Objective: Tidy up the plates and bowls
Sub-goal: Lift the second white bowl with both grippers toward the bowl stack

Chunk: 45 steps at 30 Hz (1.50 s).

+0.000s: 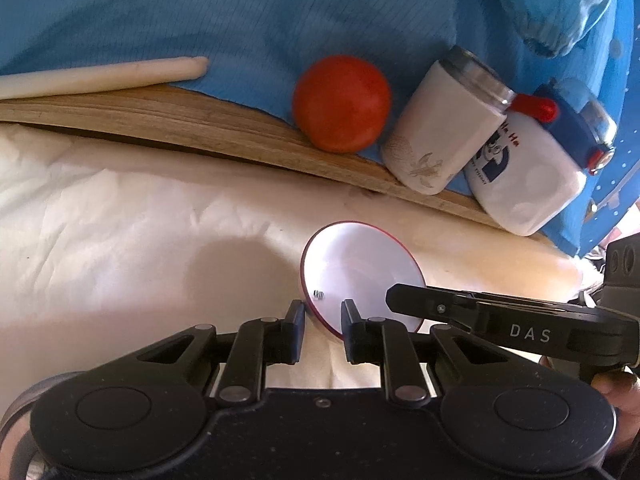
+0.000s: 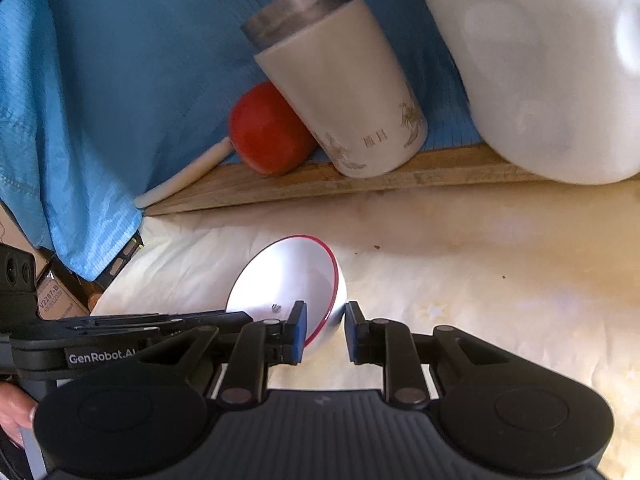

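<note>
A white bowl with a red rim (image 1: 362, 268) is tilted above the cream cloth, held from both sides. My left gripper (image 1: 323, 320) has its jaws on either side of the bowl's near rim. My right gripper (image 2: 326, 326) straddles the opposite rim of the same bowl (image 2: 288, 280). The right gripper's finger also shows in the left wrist view (image 1: 460, 308), reaching in over the bowl's edge. In each view a narrow gap shows between one pad and the bowl wall, so the hold cannot be judged firm. No plates are in view.
A wooden board (image 1: 200, 128) runs along the back against a blue cloth (image 1: 240, 20). On it lean a red ball (image 1: 340, 104), a white tumbler (image 1: 444, 124), a white jug with a blue cap (image 1: 532, 164) and a white candle-like stick (image 1: 104, 76).
</note>
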Each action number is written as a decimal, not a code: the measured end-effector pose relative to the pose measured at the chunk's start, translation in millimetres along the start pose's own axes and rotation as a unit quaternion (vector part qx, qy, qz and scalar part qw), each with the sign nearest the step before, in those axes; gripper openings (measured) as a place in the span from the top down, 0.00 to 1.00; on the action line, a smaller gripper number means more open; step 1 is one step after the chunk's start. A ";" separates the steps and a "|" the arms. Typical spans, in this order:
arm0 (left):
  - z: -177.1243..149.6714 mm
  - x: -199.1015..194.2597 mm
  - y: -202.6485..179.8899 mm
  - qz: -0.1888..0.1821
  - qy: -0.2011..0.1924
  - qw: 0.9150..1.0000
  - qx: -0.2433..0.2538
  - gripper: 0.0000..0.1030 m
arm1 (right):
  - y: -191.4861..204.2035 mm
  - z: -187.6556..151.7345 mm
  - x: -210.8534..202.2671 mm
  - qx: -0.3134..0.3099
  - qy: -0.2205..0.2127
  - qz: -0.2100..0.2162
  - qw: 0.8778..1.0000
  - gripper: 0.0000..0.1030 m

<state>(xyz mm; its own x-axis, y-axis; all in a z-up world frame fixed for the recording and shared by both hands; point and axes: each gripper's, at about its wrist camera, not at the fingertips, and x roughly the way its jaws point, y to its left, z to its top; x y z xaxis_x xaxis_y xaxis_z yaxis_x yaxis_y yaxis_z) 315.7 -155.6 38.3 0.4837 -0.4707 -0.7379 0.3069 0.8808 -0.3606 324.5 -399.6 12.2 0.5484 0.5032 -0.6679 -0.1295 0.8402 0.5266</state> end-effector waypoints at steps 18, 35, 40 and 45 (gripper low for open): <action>-30.0 -49.6 -40.1 -0.085 -0.016 0.996 0.017 0.81 | 22.6 -31.4 -87.8 -0.002 -0.034 -0.041 0.999 0.78; -74.7 -92.9 -60.6 -0.109 -0.003 0.992 0.062 0.81 | 56.7 -78.6 -144.7 -0.020 -0.037 -0.078 0.996 0.78; -83.3 -98.4 -62.6 -0.110 0.000 0.991 0.072 0.81 | 61.8 -89.5 -150.1 -0.022 -0.036 -0.084 0.996 0.78; -91.9 -98.6 -64.1 -0.110 0.009 0.990 0.083 0.81 | 62.7 -100.0 -152.2 -0.024 -0.028 -0.088 0.995 0.78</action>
<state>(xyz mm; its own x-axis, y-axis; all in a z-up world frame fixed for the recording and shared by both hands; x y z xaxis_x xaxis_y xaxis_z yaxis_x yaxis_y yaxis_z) 173.0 -160.8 81.7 0.3758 -0.6471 -0.6634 0.5344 0.7362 -0.4154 150.3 -403.2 94.3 0.6108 0.3359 -0.7170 -0.0655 0.9239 0.3770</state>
